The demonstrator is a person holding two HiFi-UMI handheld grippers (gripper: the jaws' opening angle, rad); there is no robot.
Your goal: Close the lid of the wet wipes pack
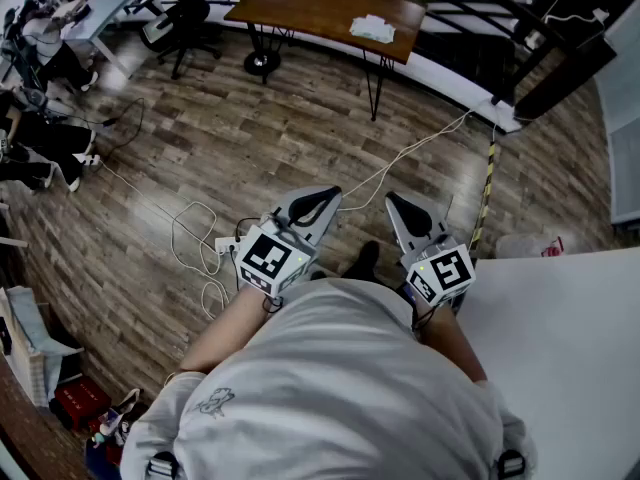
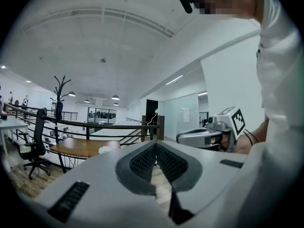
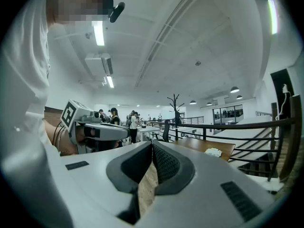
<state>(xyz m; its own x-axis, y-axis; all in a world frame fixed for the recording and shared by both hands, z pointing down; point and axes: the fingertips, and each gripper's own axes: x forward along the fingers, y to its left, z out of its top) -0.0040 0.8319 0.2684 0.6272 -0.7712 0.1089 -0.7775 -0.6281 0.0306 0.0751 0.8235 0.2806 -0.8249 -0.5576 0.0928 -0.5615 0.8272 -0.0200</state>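
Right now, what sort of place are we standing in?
Likely an open-plan office, upper level: wooden desk, office chair on plank floor, black railing along the edge.

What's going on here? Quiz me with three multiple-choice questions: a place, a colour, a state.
1. Where is the white pack? A floor; B wooden table; C in a claw.
2. What colour is the chair? A black; B red; C yellow.
3. How are the left claw and right claw? A both open; B one open; C both shut, empty.
Answers: 1 B, it lies on the tabletop; 2 A, seat and back are black; 3 C, each claw's jaws meet with nothing between.
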